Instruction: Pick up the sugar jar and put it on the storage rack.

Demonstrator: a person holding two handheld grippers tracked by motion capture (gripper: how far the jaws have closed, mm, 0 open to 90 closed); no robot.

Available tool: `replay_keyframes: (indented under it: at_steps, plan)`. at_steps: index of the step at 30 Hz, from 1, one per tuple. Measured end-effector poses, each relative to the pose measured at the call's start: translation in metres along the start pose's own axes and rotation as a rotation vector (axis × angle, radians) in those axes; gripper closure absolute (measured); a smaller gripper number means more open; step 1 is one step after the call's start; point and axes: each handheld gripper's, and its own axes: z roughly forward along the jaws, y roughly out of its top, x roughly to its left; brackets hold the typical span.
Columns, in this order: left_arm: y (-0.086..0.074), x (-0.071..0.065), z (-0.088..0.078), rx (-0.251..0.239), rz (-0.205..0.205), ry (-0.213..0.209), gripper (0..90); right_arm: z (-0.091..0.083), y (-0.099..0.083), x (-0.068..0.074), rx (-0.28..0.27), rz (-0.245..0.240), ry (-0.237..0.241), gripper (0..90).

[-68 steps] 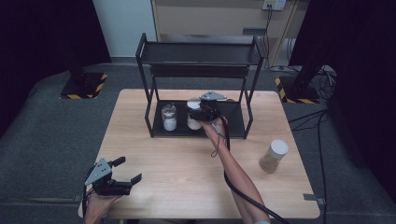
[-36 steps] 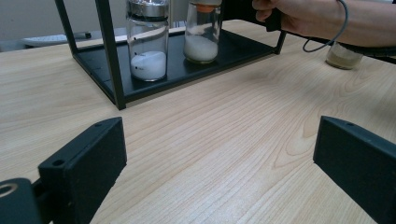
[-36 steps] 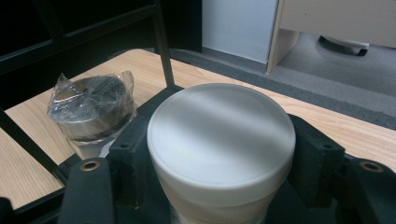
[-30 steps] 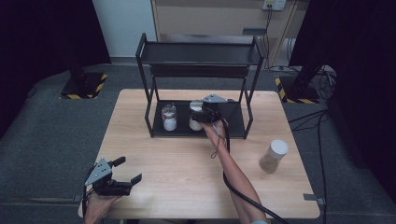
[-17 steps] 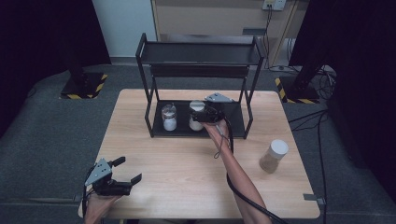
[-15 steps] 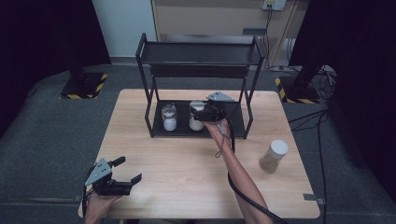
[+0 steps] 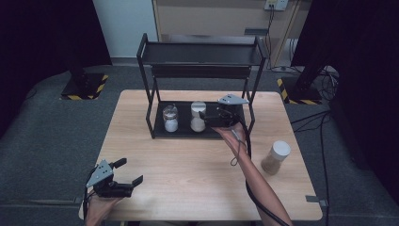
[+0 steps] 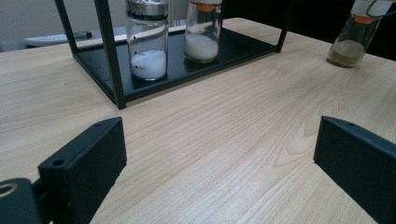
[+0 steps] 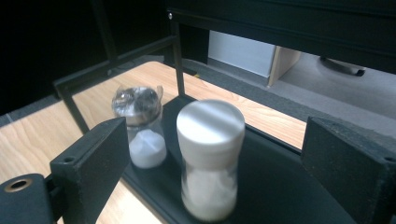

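Note:
A black two-tier rack point(image 7: 151, 101) stands at the back of the wooden table point(image 7: 188, 165). On its lower shelf stand a silver-lidded jar point(image 7: 170, 118) and a white-lidded jar point(image 7: 198, 117), both with white powder. My right gripper point(image 7: 210, 117) hovers just right of the white-lidded jar point(image 9: 210, 158). Its jaws have just been opening and stand wide, the jar ahead of them and untouched. The silver-lidded jar point(image 9: 140, 126) is beyond it. My left gripper point(image 7: 128, 171) rests open at the table's near left corner, nothing between its jaws.
A third jar point(image 7: 275, 157) with brownish powder and a white lid stands alone on the table's right side, also in the left gripper view point(image 8: 355, 35). The rack's upper shelf point(image 7: 202, 52) overhangs the right gripper. Its posts point(image 7: 251, 101) flank the shelf opening.
My right gripper has let go of the white-lidded jar on the lower shelf, opened wide and drawn back a little to the right. The left gripper has stayed put.

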Motion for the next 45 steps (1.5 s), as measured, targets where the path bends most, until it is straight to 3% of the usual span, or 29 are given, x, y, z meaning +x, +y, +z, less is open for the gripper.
replay_keyframes:
  at_steps: [5,12,26,33,45]
  plan:
    - [0.000,0.000,0.000,0.002,0.000,-0.001,1.4,-0.024,-0.003,-0.002,0.002,-0.014,0.016,8.1]
    - [0.001,0.000,0.001,0.004,0.002,-0.002,1.4,-0.058,-0.014,-0.008,-0.030,0.005,0.044,8.2]
    - [0.001,0.000,0.000,0.007,0.006,-0.003,1.4,-0.122,-0.055,-0.004,-0.067,0.011,0.076,8.1]
    - [0.001,0.000,0.002,0.006,0.008,-0.012,1.4,-0.155,-0.078,0.002,-0.069,-0.018,0.062,8.1]
    - [0.001,0.000,0.002,0.009,0.009,-0.018,1.4,-0.187,-0.112,0.011,-0.062,-0.026,0.049,8.1]
